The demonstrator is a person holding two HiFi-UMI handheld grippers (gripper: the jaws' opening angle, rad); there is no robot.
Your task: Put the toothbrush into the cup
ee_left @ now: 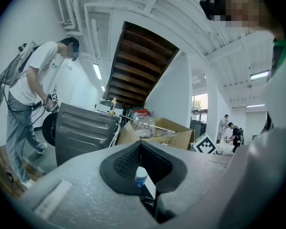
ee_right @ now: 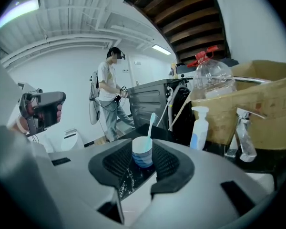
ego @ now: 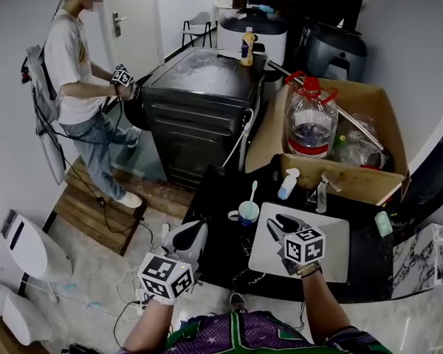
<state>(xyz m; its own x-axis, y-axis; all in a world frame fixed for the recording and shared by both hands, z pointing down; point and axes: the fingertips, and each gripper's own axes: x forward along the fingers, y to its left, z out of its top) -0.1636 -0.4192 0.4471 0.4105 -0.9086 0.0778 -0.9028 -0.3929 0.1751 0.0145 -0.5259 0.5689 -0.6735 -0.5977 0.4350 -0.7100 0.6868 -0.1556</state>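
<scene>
Toothbrush (ego: 252, 192) is already standing head-up in the cup (ego: 246, 213), leaning against the rim, so I judge the placing step done. The cup sits on the black table (ego: 220, 192), near its left part, just left of the grey mat (ego: 332, 245).

What's left, as I read it, is only to draw both tools back without knocking the cup (it looks light and would tip easily).

My right gripper (ego: 280, 226) hovers over the near left corner of the mat, tilted forward and pointing left toward the cup. Its jaws stand wide apart with nothing between them. In the right gripper view the cup lines up in the gap, but it stands beyond the tips and clear of them.

My left gripper (ego: 192, 234) hangs off the near left edge of the table, lower than the cup, pointing up and far-right toward it. Its jaws look closed, pads meeting at the tips, gripping nothing.

Both forearms come in from the near edge, wrists bent slightly inward.
</scene>
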